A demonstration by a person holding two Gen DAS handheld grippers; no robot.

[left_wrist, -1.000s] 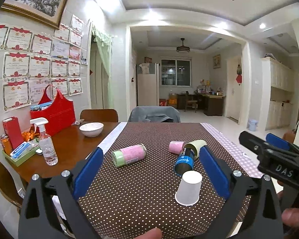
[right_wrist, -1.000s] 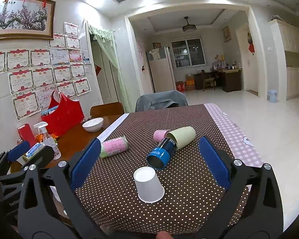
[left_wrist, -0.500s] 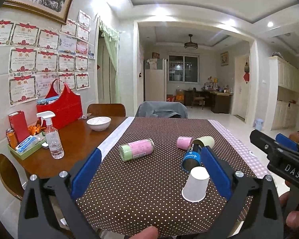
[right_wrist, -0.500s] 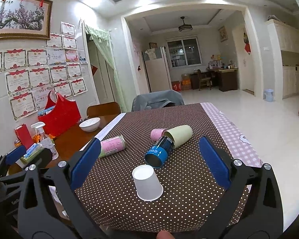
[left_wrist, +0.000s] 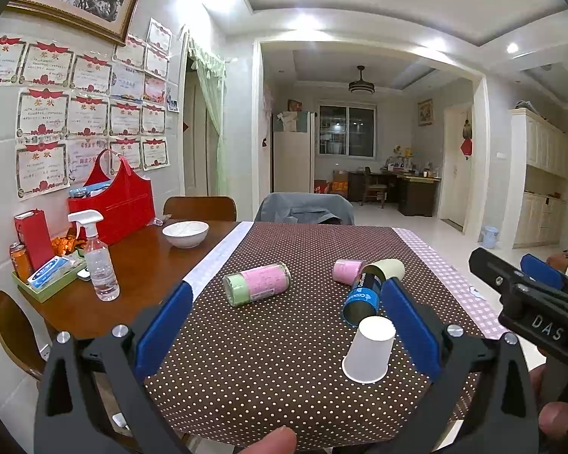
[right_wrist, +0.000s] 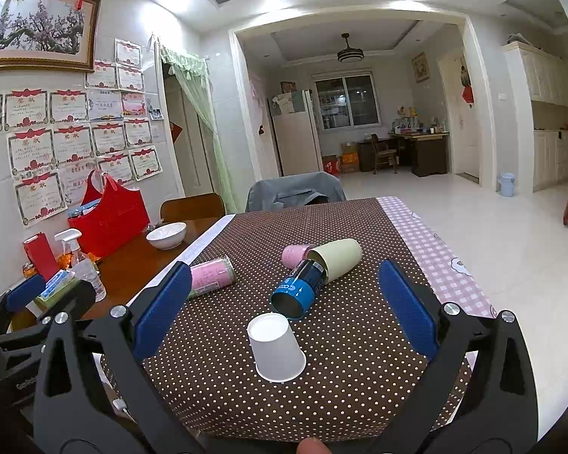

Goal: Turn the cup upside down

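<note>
Both grippers' fingers (right_wrist: 405, 304) spread wide, empty, above the inverted cup (right_wrist: 276, 346).

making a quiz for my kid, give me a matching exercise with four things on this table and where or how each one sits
Things:
1. white paper cup
2. blue can
3. white bowl
4. spray bottle

States:
a. upright near the table's left edge
b. on its side, open end toward the camera
c. on bare wood beside the red bag
d. upside down, rim on the dotted cloth

Pairs: 1-d, 2-b, 3-c, 4-a
</note>
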